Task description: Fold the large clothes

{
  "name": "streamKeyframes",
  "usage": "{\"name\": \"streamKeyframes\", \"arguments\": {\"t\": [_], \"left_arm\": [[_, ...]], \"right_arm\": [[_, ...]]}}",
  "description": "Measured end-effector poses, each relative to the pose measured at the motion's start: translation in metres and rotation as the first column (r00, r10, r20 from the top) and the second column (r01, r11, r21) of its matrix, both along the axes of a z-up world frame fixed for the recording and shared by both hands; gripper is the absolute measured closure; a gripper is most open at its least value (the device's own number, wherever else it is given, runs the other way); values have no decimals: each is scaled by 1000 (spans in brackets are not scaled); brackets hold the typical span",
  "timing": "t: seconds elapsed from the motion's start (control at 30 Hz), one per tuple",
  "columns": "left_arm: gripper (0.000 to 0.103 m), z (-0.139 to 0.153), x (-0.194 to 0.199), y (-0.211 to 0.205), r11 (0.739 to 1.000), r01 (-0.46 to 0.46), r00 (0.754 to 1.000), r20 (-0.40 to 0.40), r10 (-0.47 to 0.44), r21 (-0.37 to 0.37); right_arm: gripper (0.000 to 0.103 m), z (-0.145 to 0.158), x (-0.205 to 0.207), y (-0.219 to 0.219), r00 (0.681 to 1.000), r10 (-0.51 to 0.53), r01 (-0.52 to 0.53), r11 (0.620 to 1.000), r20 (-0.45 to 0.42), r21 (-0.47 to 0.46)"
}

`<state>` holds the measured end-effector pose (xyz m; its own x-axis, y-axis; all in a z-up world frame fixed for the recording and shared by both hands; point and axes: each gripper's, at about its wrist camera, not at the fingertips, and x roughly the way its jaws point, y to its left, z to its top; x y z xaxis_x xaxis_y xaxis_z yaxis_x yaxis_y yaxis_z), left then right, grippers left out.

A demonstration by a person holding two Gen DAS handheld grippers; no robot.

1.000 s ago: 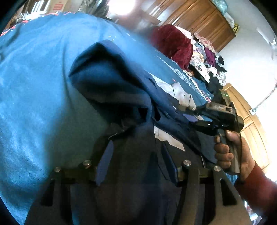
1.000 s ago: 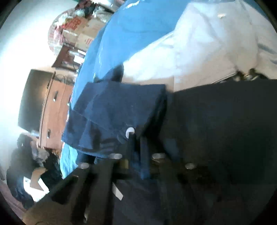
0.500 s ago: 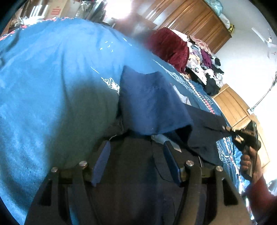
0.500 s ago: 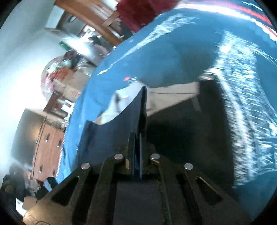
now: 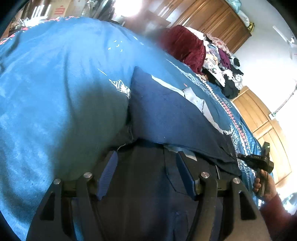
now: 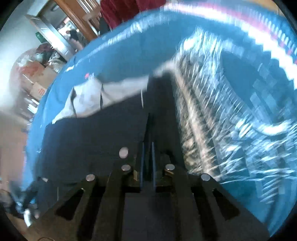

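- Navy garment [image 5: 167,115] lies folded on a blue bedspread [image 5: 55,89], grey lining [image 6: 92,96] showing at its far edge.
- Left claw [image 5: 146,174]: fingers spread wide over the dark cloth, gripping nothing.
- Right claw [image 6: 147,157]: fingers nearly together, pinching the garment's edge.
- Clothes pile [image 5: 222,61] at 2 o'clock, wooden wardrobe [image 5: 213,20] beyond.

Wooden wardrobes [image 5: 219,20] line white walls [image 5: 263,61]; a bright window [image 5: 133,7] glares.

A: what changed vs a sec ago?
B: navy garment [image 5: 167,111] got flipped down flat onto the bed [image 5: 55,83], right gripper [image 5: 241,157] swung way out to the far side.
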<state>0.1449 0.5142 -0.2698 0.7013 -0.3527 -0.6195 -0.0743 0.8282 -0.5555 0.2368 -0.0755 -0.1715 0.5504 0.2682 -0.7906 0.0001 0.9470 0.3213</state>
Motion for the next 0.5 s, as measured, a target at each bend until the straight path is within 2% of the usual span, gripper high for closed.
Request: {"name": "streamKeyframes", "arguments": {"t": [0.07,0.1,0.13,0.2,0.23,0.27,0.3,0.4,0.47,0.5], "left_arm": [[35,2,1,0,1000,-3,1000,-13,3,5],[35,3,1,-1,1000,-2,1000,-17,2,11],[35,3,2,-2,1000,1,1000,-24,-1,19],[35,5,2,-4,999,2,999,-39,-1,34],[35,6,1,-5,999,3,999,-46,-1,42],[35,9,0,-4,999,4,999,-54,-1,47],[35,10,-5,-3,999,1,998,-60,2,52],[34,21,-24,8,997,-21,998,-63,25,74],[33,28,-44,18,994,-31,997,-70,39,104],[31,30,-56,25,992,-38,996,-78,47,118]], "right_arm": [[87,13,-2,17,996,59,-59,998,59,-10],[83,12,3,33,991,122,-122,993,55,2],[78,4,7,45,982,185,-185,983,38,18],[77,-21,18,67,957,290,-287,954,-22,81],[77,-33,22,72,949,309,-304,949,-56,87],[78,-49,25,75,941,320,-312,947,-108,80],[80,-55,24,74,939,320,-313,947,-122,77],[81,-40,6,51,952,286,-276,956,-108,98],[68,-22,-22,29,959,268,-261,962,-88,80],[65,-15,-40,18,960,267,-260,962,-85,88]]}}
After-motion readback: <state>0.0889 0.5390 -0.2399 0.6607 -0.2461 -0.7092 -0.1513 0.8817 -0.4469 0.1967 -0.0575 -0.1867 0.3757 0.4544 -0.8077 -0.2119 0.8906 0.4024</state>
